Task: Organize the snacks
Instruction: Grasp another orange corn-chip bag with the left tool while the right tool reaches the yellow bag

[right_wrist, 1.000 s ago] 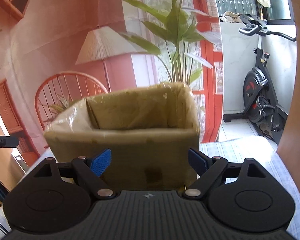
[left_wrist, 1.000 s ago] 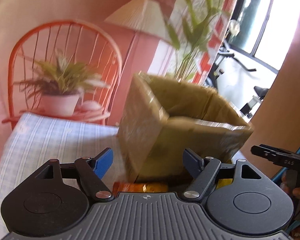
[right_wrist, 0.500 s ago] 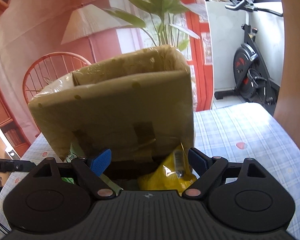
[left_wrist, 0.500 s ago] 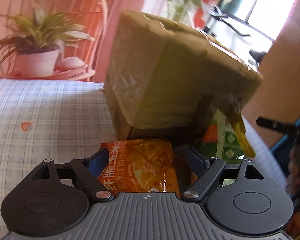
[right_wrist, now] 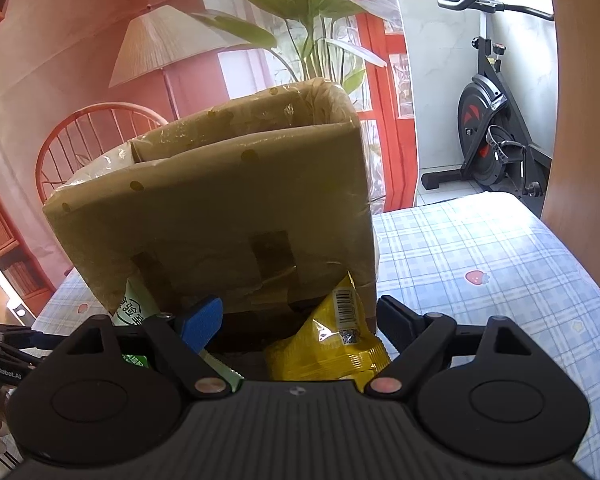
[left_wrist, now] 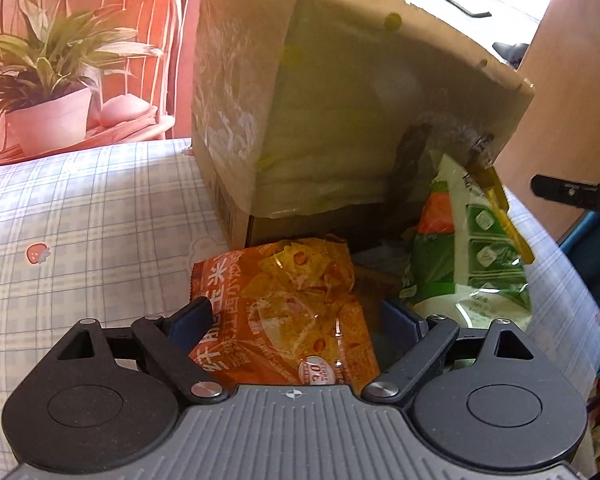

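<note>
A taped cardboard box (left_wrist: 340,92) stands on the checked tablecloth (left_wrist: 80,232); it also shows in the right wrist view (right_wrist: 220,208). An orange snack bag (left_wrist: 288,316) lies in front of the box, between the jaws of my open left gripper (left_wrist: 296,320). A green and white snack bag (left_wrist: 468,248) leans against the box to the right. In the right wrist view a yellow snack bag (right_wrist: 332,340) leans on the box between the jaws of my open right gripper (right_wrist: 300,320), and the green bag (right_wrist: 134,312) sits at the left.
A potted plant (left_wrist: 48,92) sits on an orange chair behind the table. A lamp (right_wrist: 160,44), a tall plant (right_wrist: 308,32) and an exercise bike (right_wrist: 496,128) stand beyond the table. The other gripper's tip (left_wrist: 572,192) shows at the right edge.
Both grippers have tilted down and come closer to the table. The snack bags in front of the box have come into view between the jaws.
</note>
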